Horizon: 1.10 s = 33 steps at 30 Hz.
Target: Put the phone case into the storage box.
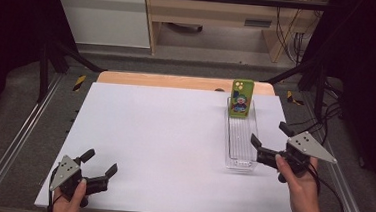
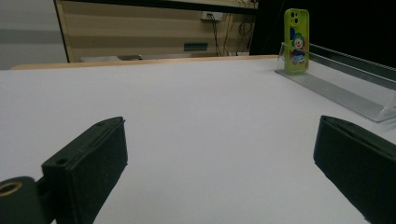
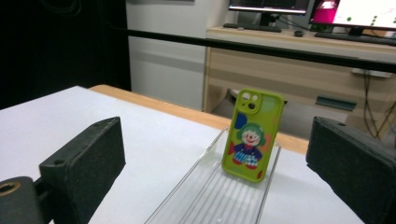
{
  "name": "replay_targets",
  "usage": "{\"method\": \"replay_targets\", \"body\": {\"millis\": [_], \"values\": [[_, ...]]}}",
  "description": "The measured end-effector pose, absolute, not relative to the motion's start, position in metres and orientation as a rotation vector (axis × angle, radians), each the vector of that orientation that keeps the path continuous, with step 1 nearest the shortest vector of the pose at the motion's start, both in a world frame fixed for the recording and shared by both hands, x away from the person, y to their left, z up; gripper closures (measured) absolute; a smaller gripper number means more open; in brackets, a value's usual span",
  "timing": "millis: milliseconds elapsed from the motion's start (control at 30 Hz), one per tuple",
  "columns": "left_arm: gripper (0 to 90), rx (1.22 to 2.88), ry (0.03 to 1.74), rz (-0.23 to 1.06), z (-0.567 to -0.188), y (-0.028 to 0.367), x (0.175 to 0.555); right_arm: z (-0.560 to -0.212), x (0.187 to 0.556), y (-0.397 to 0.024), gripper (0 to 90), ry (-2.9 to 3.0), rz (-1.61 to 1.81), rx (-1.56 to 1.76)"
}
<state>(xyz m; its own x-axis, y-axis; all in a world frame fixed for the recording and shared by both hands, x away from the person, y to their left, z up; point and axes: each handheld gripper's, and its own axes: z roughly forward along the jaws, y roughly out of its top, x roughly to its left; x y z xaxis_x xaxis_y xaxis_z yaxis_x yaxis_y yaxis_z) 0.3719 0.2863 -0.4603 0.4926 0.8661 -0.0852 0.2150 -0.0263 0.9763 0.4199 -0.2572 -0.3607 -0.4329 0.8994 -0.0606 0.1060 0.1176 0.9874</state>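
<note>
- The phone case (image 1: 241, 97), lime green with a cartoon clown on its back, stood upright at the far end of a clear plastic tray (image 1: 240, 160), leaning against the tray's far wall, near the far right part of the white tabletop (image 1: 164, 134).
- The right hand-held gripper (image 1: 269, 134) hovered just beside the tray's near right corner, its jaws spread wide with nothing between them; the tray's near end lay below its jaws in the right gripper view.
- The left hand-held gripper (image 1: 102, 162) sat low near the tabletop's near left corner, jaws released and empty, well apart from the tray.
- Broad bare white surface lay open between the two grippers and left of the tray.
- The tray's clear walls were hard to trace against the white top; its near end was cut off in the right gripper view.
- A wooden edge (image 1: 177, 81) showed beyond the white sheet, with metal rails at both sides, dark curtains and a desk with monitors behind.
</note>
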Motion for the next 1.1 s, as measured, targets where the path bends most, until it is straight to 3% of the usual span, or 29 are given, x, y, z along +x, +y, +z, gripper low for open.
{"method": "replay_targets", "body": {"millis": [1100], "values": [[2.1,1.538,0.905,0.676,-0.459,0.282,0.372,-0.426,0.395,-0.274,5.9,1.729,1.459,0.989]]}}
